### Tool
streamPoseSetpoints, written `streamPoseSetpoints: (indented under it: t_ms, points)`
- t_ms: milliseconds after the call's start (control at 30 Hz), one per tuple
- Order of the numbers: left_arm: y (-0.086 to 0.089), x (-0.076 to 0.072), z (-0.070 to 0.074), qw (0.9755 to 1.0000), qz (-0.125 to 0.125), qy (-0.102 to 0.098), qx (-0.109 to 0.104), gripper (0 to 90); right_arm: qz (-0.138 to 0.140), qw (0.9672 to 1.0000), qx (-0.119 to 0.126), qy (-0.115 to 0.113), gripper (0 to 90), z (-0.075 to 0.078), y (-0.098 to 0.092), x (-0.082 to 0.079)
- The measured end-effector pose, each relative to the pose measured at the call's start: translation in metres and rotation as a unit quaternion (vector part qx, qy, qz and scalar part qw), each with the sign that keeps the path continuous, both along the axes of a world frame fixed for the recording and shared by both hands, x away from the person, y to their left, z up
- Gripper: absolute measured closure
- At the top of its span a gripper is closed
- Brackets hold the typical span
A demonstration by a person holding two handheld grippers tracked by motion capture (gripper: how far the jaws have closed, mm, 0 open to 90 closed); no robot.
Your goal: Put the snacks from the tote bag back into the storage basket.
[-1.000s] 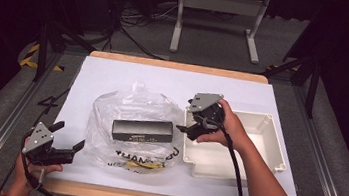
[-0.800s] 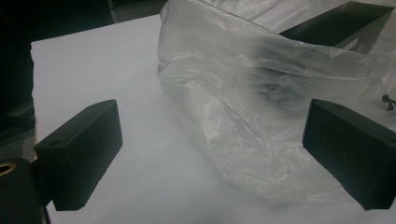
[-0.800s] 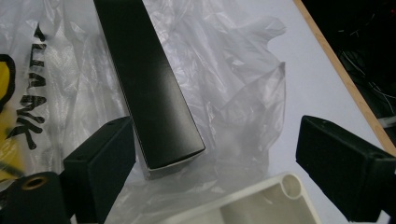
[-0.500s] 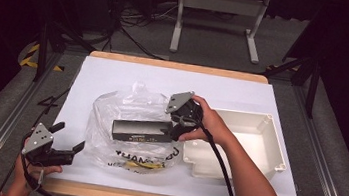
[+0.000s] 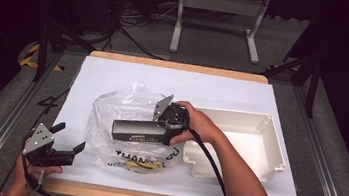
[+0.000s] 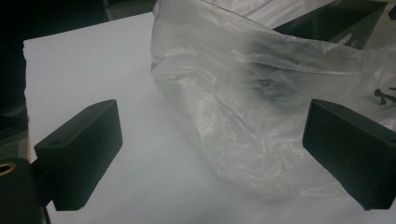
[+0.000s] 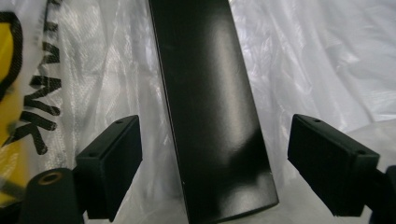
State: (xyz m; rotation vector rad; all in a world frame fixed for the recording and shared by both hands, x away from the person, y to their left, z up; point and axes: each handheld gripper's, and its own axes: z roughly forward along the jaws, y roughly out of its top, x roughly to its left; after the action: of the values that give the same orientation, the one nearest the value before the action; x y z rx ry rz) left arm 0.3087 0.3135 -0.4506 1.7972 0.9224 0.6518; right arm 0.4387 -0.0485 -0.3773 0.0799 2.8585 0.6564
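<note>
A long black box (image 5: 137, 130) lies on a crumpled clear plastic bag (image 5: 126, 107) with black and yellow print, mid-table. My right gripper (image 5: 165, 126) is at the box's right end. In the right gripper view the box (image 7: 210, 107) runs between the two jaws with a gap on each side; the right gripper (image 7: 219, 163) is open and its jaws have just been closing around the box. My left gripper (image 5: 68, 136) stands open near the table's front left corner. In the left gripper view it (image 6: 215, 154) faces the bag (image 6: 243, 93), nothing between its jaws.
A white rectangular tray (image 5: 276, 156) sits right of the bag, under my right forearm. White paper (image 5: 115, 75) covers the wooden tabletop. Metal rails run along both sides of the table, and a stand's legs are on the floor behind it.
My right gripper has moved left and lower, from the tray's near-left corner to the right end of the black box. The left gripper has kept still.
</note>
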Motion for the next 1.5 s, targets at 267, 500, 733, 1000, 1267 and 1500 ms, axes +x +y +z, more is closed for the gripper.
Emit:
streamPoseSetpoints:
  t_ms: [267, 500, 733, 1000, 1267, 1500]
  points:
    - [0.0, 0.001, -0.002, 1.0, 0.001, 0.004, 0.006, 5.8, -0.009, 0.9997, -0.02, 0.013, 23.2, -0.012, 0.004, 0.006]
    - [-0.002, 0.001, -0.003, 0.9999, 0.001, 0.006, 0.016, 5.8, -0.005, 0.9997, -0.02, 0.012, 36.6, -0.013, 0.005, 0.007]
    - [0.0, 0.001, -0.003, 0.9999, 0.003, 0.006, 0.013, 5.9, 0.017, 0.9993, -0.033, 0.01, 41.7, -0.01, 0.005, 0.004]
    - [0.003, 0.002, -0.003, 0.9999, 0.003, 0.009, -0.006, 6.3, 0.03, 0.9991, -0.031, 0.003, 43.0, -0.005, 0.003, 0.001]
    - [0.001, 0.001, -0.004, 0.9999, 0.003, 0.011, 0.002, 6.5, 0.035, 0.9993, -0.014, 0.003, 43.1, -0.002, -0.002, 0.0]
    - [0.002, 0.003, -0.005, 0.9997, -0.001, 0.018, -0.015, 6.5, 0.033, 0.9992, -0.003, -0.021, 43.1, 0.006, -0.006, -0.003]
